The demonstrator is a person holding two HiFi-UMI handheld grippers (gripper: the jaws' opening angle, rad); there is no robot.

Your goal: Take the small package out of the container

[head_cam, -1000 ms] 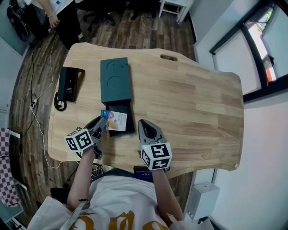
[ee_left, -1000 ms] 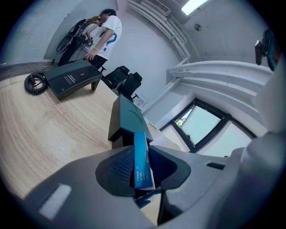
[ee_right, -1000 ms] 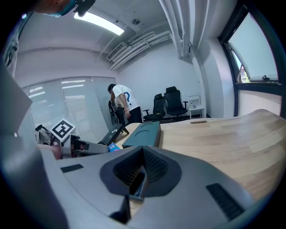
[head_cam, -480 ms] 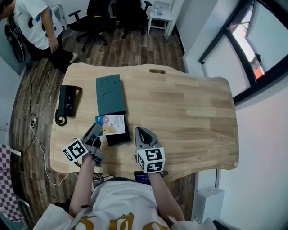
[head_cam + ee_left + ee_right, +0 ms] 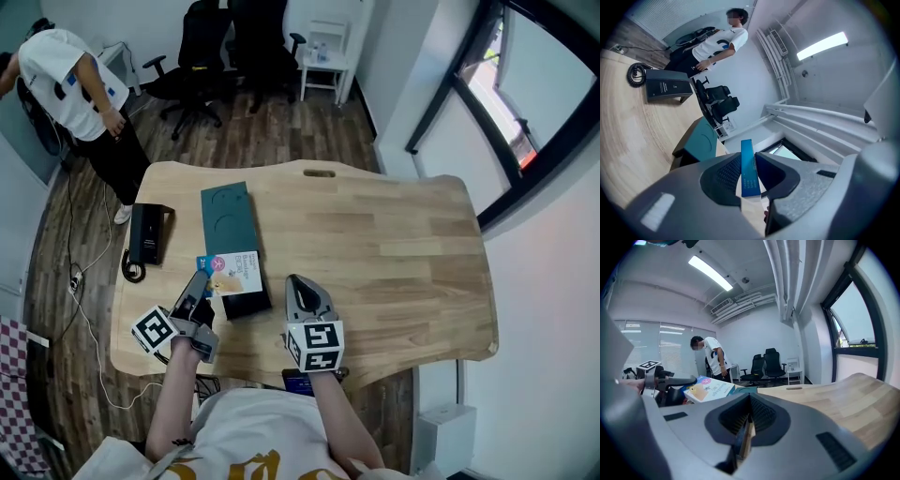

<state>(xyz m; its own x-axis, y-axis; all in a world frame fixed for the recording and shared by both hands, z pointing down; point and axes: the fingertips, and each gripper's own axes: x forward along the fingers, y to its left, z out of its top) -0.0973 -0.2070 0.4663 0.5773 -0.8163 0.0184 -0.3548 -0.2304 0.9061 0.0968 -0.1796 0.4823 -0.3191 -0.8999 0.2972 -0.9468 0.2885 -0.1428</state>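
The small package [image 5: 232, 273], white with a blue edge, hangs just above the black tray [image 5: 246, 304] of the container. My left gripper [image 5: 201, 282] is shut on the package's left edge. In the left gripper view that blue edge [image 5: 748, 168] stands upright between the jaws of the left gripper [image 5: 749, 161]. The teal container lid [image 5: 230, 217] lies just beyond the tray. My right gripper [image 5: 300, 285] rests to the right of the tray, shut and empty. From the right gripper view, its jaws [image 5: 749, 401] are together and the package [image 5: 710, 388] shows at the left.
A black box [image 5: 147, 234] with a coiled cable lies at the table's left end. The wooden table [image 5: 394, 244] stretches to the right. A person [image 5: 80, 94] stands beyond the far left corner, with office chairs [image 5: 225, 47] behind.
The head view has tilted up and shows more of the room. The package stays in the left gripper over the tray. The right gripper has hardly moved.
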